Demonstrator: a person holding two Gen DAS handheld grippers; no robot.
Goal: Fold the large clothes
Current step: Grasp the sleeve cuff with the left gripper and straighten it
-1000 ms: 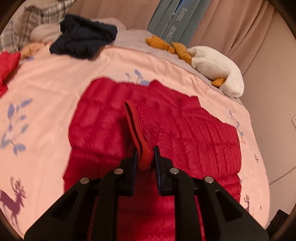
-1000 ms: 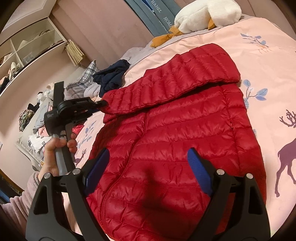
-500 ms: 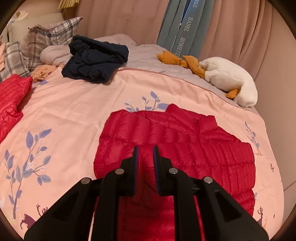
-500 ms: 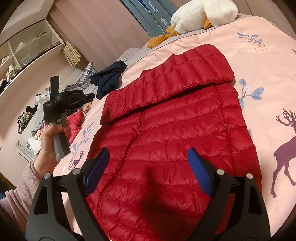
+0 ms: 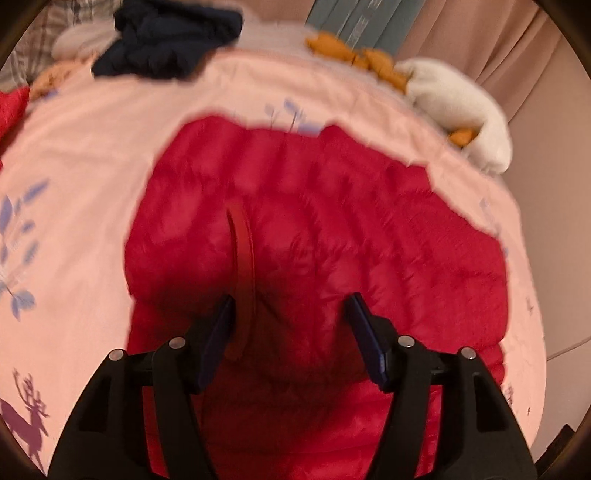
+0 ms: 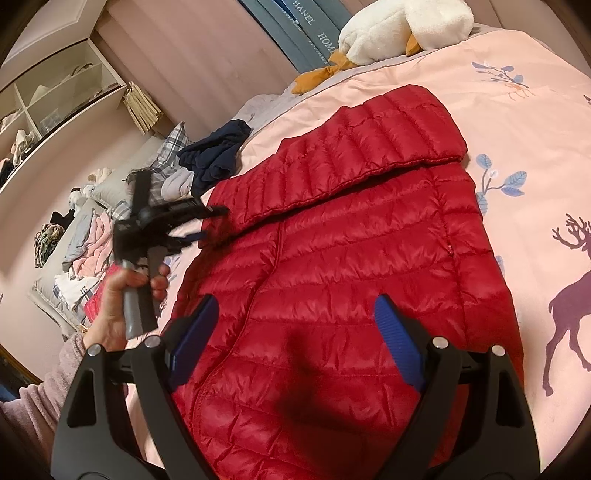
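A red quilted puffer jacket (image 6: 351,266) lies flat on the pink bedspread (image 6: 524,122), one sleeve (image 6: 354,155) folded across its upper part. It fills the left wrist view (image 5: 332,240), which is blurred. My left gripper (image 5: 290,317) is open over the jacket; the sleeve's cuff edge (image 5: 242,266) stands up beside its left finger. In the right wrist view the left gripper (image 6: 207,221) hovers at the sleeve end. My right gripper (image 6: 295,332) is open and empty above the jacket's lower body.
A white plush goose (image 6: 402,26) lies at the bed's far edge by teal curtains. A navy garment (image 6: 216,151) sits by plaid pillows. Piled clothes (image 6: 85,251) and shelves (image 6: 55,96) are on the left. A second red garment (image 5: 11,107) lies far left.
My left gripper, shut half a second ago, has opened and dropped back close over the jacket, with the cuff edge loose beside its left finger. The right gripper stays open.
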